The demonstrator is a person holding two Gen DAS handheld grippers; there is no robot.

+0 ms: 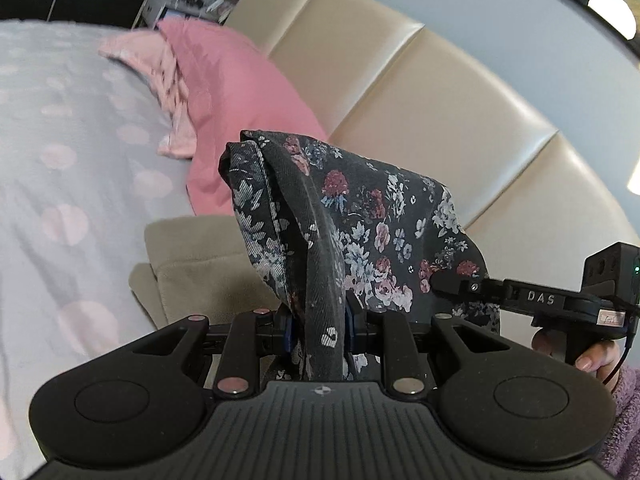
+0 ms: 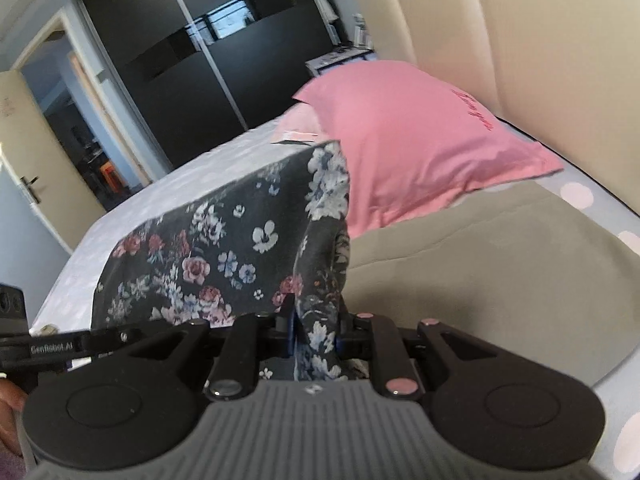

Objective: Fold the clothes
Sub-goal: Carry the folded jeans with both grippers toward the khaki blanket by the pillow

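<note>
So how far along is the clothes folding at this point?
Done, it seems: a beige garment lies flat on the bed by the pink pillow. In hand: the left gripper and right gripper each pinch the dark floral garment, lifted, apparently doubled over. Left: laying it down and finishing its folds.

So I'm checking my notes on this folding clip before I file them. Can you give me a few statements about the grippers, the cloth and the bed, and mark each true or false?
1. Both the left gripper and the right gripper are clamped on the dark floral garment. True.
2. The garment lies spread flat on the bed. False: it is held up between the two grippers, above the bed.
3. A pink pillow lies by the cream padded headboard. True.
4. The beige cloth is gripped by the right gripper. False: it lies on the bed below the garment.
5. The bed cover is plain dark blue. False: it is pale with pink dots.
</note>
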